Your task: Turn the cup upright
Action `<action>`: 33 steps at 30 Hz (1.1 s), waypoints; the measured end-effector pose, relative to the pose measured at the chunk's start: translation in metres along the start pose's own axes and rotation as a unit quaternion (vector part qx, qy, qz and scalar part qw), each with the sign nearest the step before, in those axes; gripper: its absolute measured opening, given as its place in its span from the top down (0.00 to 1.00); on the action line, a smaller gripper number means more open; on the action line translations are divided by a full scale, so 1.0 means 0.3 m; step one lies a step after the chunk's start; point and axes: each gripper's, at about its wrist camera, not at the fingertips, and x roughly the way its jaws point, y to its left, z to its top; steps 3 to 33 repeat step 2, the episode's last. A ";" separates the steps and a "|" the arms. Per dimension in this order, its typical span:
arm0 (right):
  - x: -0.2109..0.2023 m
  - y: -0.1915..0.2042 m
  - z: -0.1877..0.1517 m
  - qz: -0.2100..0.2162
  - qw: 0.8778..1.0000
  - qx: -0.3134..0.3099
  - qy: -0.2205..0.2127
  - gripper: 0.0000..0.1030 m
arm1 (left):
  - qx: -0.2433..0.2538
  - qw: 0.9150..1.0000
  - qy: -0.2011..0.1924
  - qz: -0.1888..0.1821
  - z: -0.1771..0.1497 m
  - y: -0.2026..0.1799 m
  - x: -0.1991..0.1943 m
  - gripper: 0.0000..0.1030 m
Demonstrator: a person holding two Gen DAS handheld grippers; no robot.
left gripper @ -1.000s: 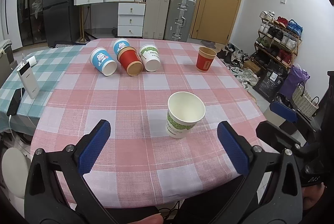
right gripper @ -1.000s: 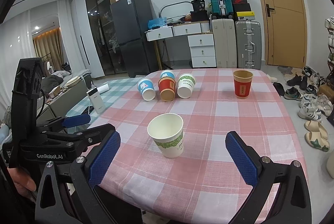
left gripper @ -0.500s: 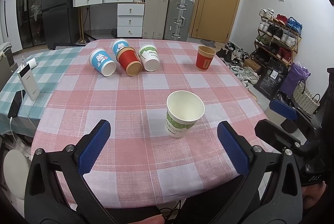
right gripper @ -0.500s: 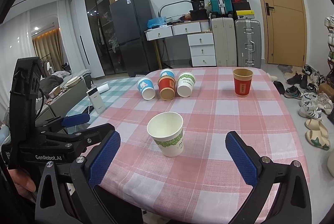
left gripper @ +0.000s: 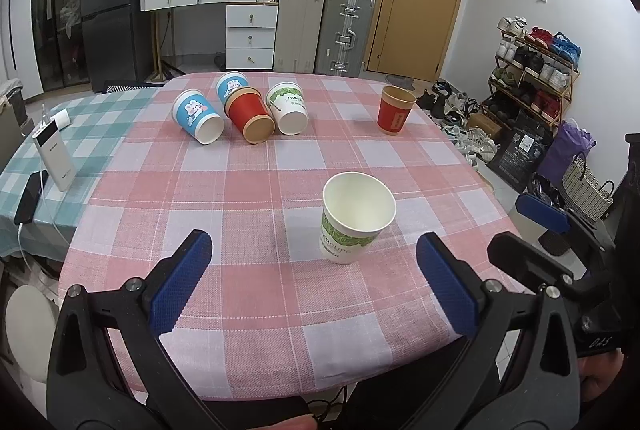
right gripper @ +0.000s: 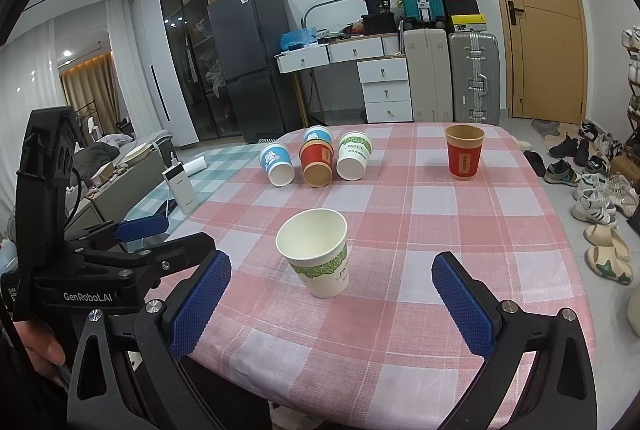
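A white paper cup with green print (left gripper: pixel 354 217) stands upright near the table's front; it also shows in the right wrist view (right gripper: pixel 318 253). A red cup (left gripper: pixel 394 111) stands upright at the far right. Several cups lie on their sides at the far side: a blue one (left gripper: pixel 197 115), a second blue one (left gripper: pixel 231 85) behind, a red one (left gripper: pixel 251 114), a white-green one (left gripper: pixel 288 108). My left gripper (left gripper: pixel 314 280) is open and empty, short of the white cup. My right gripper (right gripper: pixel 332 304) is open and empty, just short of the same cup.
The table has a pink checked cloth (left gripper: pixel 248 189) and a green checked one (left gripper: pixel 80 117) to the left. A power bank (left gripper: pixel 54 157) and a phone (left gripper: pixel 28 195) lie at the left edge. Shoes and a rack (left gripper: pixel 532 69) stand right of the table.
Both grippers have stayed open and almost still. The view has shifted very slightly; the cups have not moved.
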 end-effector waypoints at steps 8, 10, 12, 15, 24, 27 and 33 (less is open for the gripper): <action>0.019 0.007 -0.009 -0.014 1.000 -0.016 0.004 0.00 | -0.001 1.000 -0.002 0.003 -0.001 0.000 -0.002 0.01; 0.019 0.007 -0.009 -0.014 1.000 -0.016 0.004 0.00 | -0.001 1.000 -0.002 0.003 -0.001 0.000 -0.002 0.01; 0.019 0.007 -0.009 -0.014 1.000 -0.016 0.004 0.00 | -0.001 1.000 -0.002 0.003 -0.001 0.000 -0.002 0.01; 0.019 0.007 -0.009 -0.014 1.000 -0.016 0.004 0.00 | -0.001 1.000 -0.002 0.003 -0.001 0.000 -0.002 0.01; 0.019 0.007 -0.009 -0.014 1.000 -0.016 0.004 0.00 | -0.001 1.000 -0.002 0.003 -0.001 0.000 -0.002 0.01; 0.019 0.007 -0.009 -0.014 1.000 -0.016 0.004 0.00 | -0.001 1.000 -0.002 0.003 -0.001 0.000 -0.002 0.01; 0.019 0.007 -0.009 -0.014 1.000 -0.016 0.004 0.00 | -0.001 1.000 -0.002 0.003 -0.001 0.000 -0.002 0.01</action>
